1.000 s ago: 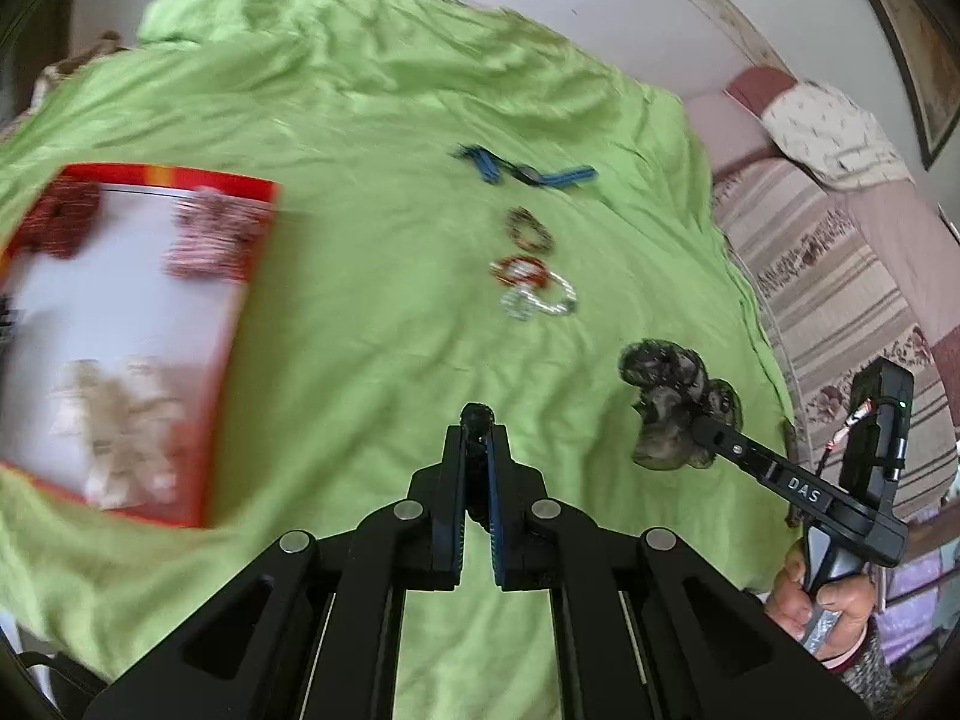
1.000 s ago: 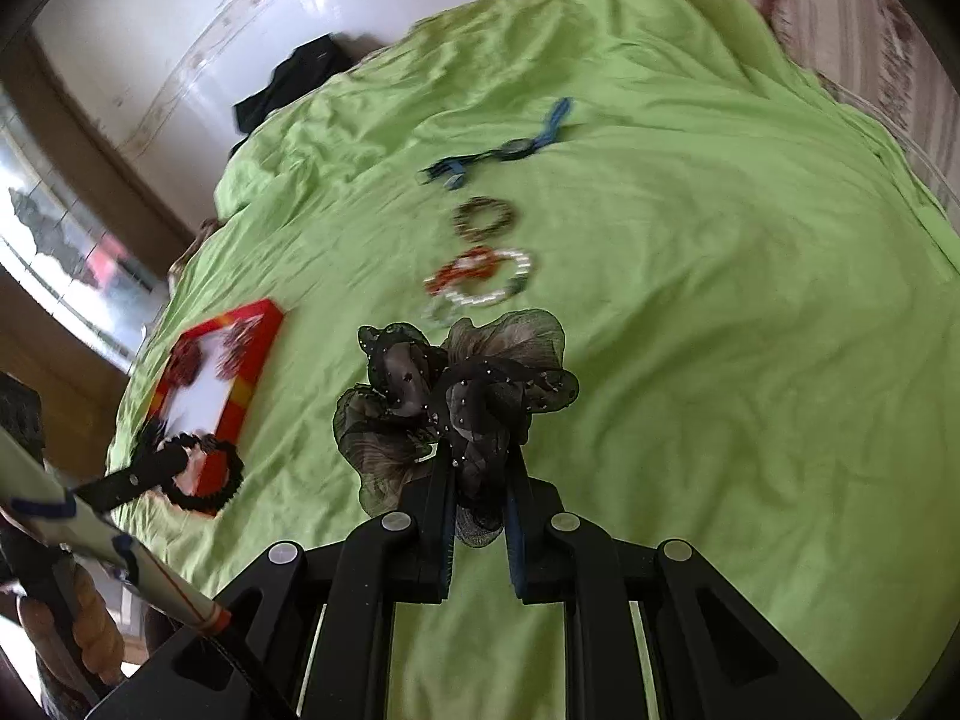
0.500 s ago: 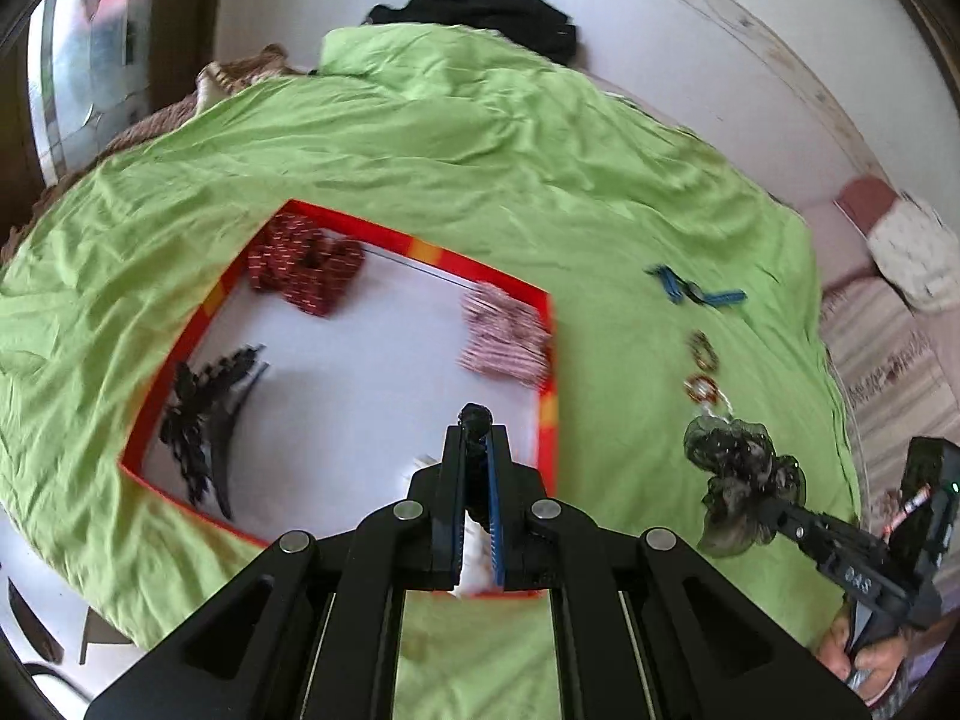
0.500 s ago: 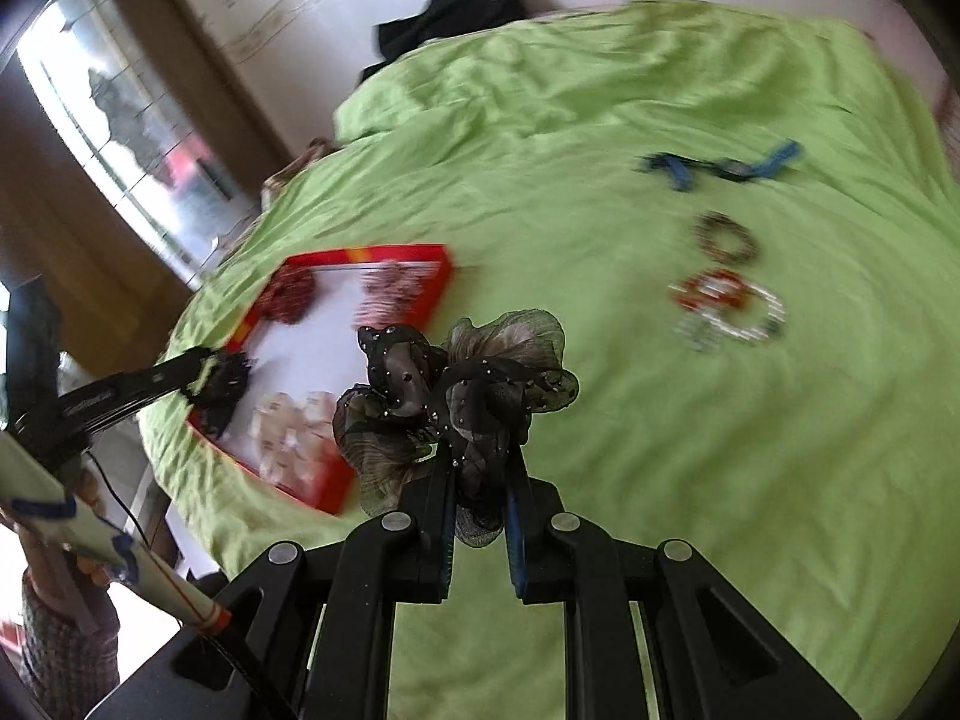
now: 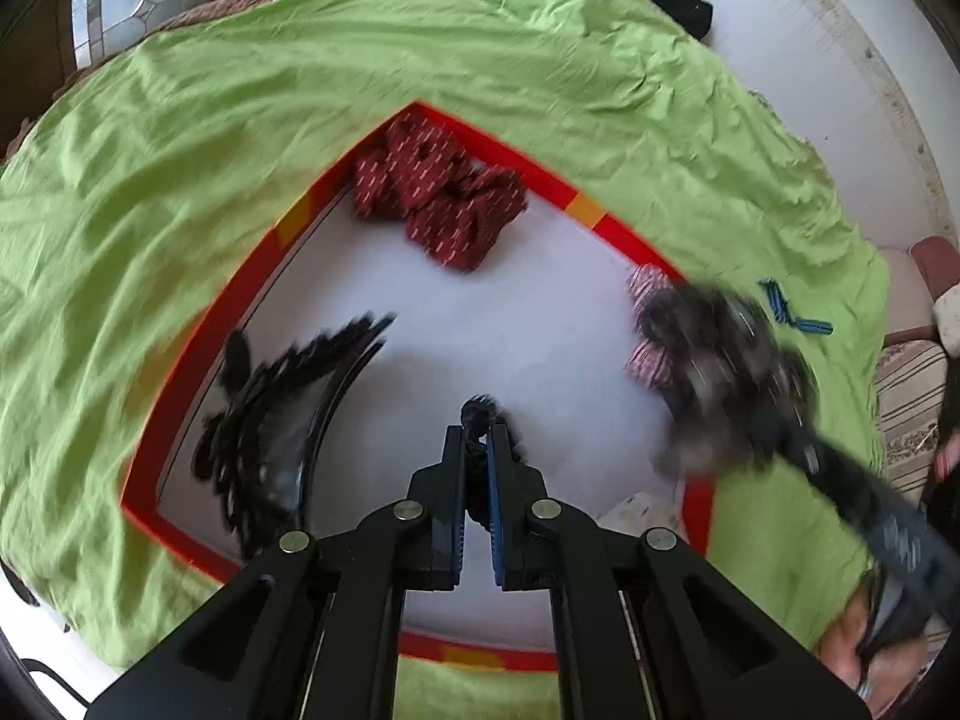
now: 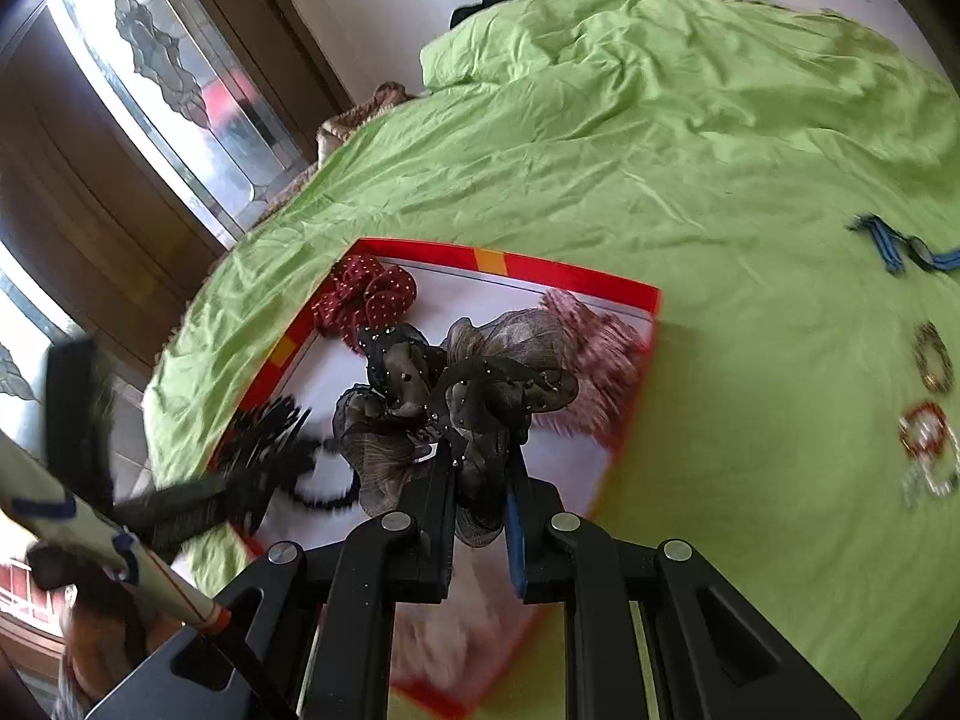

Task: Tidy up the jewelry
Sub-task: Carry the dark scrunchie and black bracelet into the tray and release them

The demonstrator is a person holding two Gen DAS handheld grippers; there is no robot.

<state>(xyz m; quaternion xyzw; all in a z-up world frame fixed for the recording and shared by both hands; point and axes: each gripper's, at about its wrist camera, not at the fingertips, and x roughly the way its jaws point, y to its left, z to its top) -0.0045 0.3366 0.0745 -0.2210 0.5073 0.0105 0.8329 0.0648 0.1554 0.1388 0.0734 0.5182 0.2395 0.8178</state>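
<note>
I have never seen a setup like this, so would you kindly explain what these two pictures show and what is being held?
A person holds a two-finger gripper in each hand; a fisheye camera on each looks along its fingers. In the left view, the left gripper pinches a thin black beaded band. In the right view, the right gripper is shut on a sheer dark scrunchie. Both hang over a red-rimmed tray on a green bedsheet. The tray holds a red dotted scrunchie, a pink one and black hair combs. Bracelets lie on the sheet.
</note>
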